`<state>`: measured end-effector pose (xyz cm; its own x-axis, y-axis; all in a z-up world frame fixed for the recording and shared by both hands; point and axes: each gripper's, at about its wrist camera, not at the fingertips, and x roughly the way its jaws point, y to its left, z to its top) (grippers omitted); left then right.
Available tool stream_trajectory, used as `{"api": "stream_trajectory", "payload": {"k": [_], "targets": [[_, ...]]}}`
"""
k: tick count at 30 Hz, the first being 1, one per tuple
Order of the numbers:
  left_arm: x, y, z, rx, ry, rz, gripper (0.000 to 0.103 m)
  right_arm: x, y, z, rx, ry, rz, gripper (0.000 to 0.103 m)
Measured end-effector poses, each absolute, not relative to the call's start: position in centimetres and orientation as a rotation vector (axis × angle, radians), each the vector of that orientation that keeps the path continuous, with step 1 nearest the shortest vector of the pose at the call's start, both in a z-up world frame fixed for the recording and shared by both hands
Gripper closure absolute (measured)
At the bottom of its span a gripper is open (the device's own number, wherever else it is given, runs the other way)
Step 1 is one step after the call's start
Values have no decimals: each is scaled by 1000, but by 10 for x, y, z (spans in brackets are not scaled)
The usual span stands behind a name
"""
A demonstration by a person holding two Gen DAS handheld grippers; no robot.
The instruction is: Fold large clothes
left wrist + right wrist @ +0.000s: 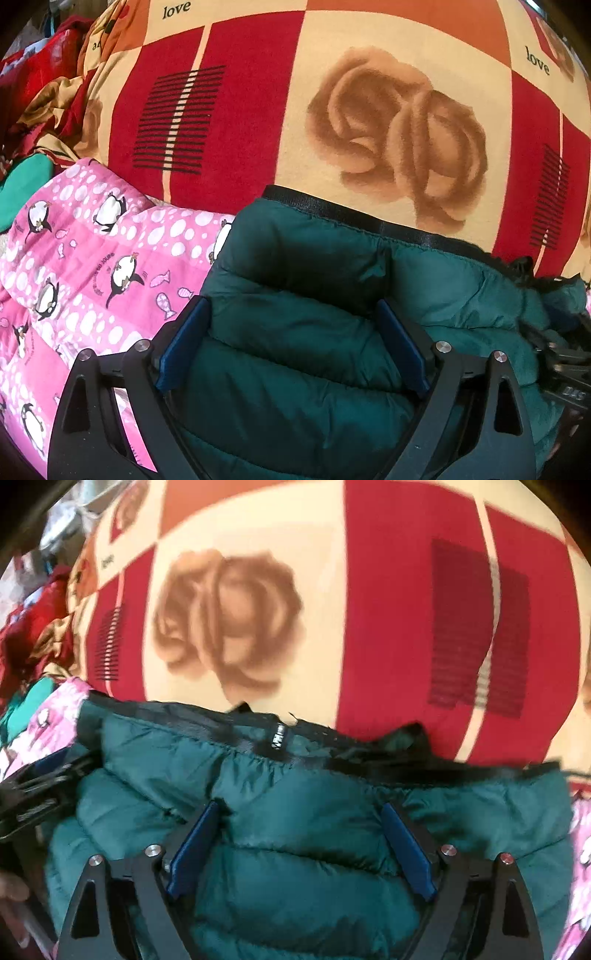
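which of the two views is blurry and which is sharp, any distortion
Left wrist view is sharp: the "love" lettering and penguin-print pink quilt read crisply. Right wrist view is motion-smeared: the rose print and green puffer jacket are soft. Both bow outward from fisheye distortion.

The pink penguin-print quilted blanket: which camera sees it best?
The left wrist view: the pink penguin-print quilted blanket fills its lower left, sharp, penguins and fish clear. The right wrist view shows only blurred pink slivers at its edges.
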<state>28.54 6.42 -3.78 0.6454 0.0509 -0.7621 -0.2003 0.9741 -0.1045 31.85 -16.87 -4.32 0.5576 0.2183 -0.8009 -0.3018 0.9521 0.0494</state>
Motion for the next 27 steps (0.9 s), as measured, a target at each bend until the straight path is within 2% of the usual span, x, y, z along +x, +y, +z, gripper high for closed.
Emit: {"api": "stream_trajectory", "payload": {"k": [4,14,22,27], "targets": [[288,61,-41,-170,854,155,9,322,-179,-53,-41,949,319,14],[289,62,-42,-177,855,149,9,290,-257,-4,-62,838,177,14],[291,61,-44,-175,846,154,7,300,-304,-49,23,930,86,11],[288,62,-42,-183,839,151,7,298,-299,-45,-2,932,80,10]]}}
